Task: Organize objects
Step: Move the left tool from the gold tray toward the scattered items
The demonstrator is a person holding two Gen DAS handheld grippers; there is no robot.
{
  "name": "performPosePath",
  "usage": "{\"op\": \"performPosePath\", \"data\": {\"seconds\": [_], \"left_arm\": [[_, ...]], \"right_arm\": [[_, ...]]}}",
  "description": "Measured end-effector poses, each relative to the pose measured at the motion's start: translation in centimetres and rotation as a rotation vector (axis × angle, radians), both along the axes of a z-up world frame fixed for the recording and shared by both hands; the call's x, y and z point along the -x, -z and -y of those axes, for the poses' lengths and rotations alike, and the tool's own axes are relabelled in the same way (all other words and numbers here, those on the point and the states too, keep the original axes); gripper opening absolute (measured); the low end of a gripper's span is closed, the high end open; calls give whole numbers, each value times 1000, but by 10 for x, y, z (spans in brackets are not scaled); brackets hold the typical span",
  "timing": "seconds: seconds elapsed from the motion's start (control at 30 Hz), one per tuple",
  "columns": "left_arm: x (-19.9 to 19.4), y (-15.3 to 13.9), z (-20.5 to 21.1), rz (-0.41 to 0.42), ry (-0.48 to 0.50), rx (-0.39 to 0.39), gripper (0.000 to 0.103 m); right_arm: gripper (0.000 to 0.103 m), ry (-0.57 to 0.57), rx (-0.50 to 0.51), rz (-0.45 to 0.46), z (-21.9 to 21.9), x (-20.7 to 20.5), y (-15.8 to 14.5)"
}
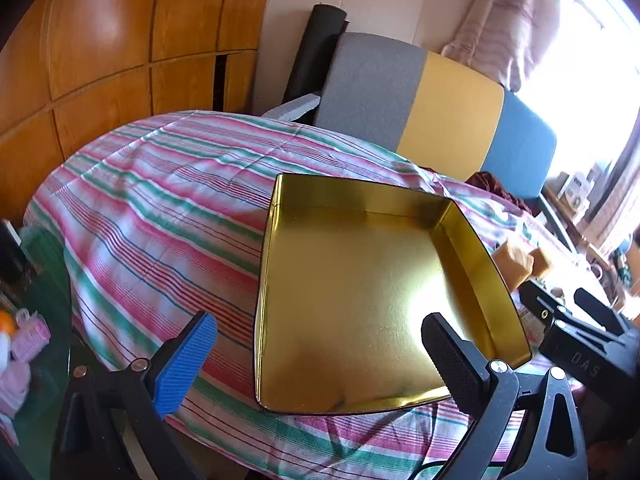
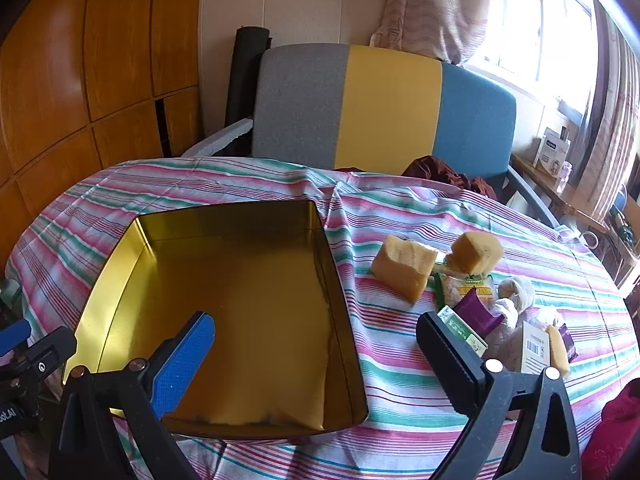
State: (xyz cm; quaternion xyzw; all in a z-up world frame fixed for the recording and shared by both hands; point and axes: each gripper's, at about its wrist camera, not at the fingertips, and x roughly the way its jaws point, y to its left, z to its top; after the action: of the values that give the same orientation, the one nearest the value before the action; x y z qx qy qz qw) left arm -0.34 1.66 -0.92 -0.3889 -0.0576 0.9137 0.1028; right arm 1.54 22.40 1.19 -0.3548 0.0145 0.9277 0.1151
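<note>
Right wrist view: gold tin [image 2: 240, 304] sits empty on the striped bench [image 2: 400, 380]; loose items lie in a heap just to its right.
Sponges: two yellow sponges [image 2: 404, 266] nearest the tin, likely light and squashy; take one across its middle.
Small boxes: cardboard boxes [image 2: 534, 346] probably stiff and light; pinch the flat sides.
Bags: crinkly bags [image 2: 516, 288] look slippery and soft.
Right claw [image 2: 316, 352]: jaws wide apart, holding nothing.
Left claw [image 1: 320, 354]: jaws wide apart, nothing held, hovering over the tin's near edge.
</note>
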Motion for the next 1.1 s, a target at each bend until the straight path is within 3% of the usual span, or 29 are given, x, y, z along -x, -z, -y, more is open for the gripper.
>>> {"op": "performPosePath", "data": {"seconds": [0.23,0.57,0.9,1.1], "left_arm": [[1,3,-9,19,53,11,103],[1,-8,-37,-22,134,72,103],[0,-17,-88,-66,266,118,103],[-3,-24,-125,-102,360,139,103]], "right_arm": [[103,-3,6,-4,-6,0,1],[103,31,16,-10,-26,-6,0],[103,158,8,-15,-88,-18,-4],[103,290,-5,-18,-150,-37,-9]]}}
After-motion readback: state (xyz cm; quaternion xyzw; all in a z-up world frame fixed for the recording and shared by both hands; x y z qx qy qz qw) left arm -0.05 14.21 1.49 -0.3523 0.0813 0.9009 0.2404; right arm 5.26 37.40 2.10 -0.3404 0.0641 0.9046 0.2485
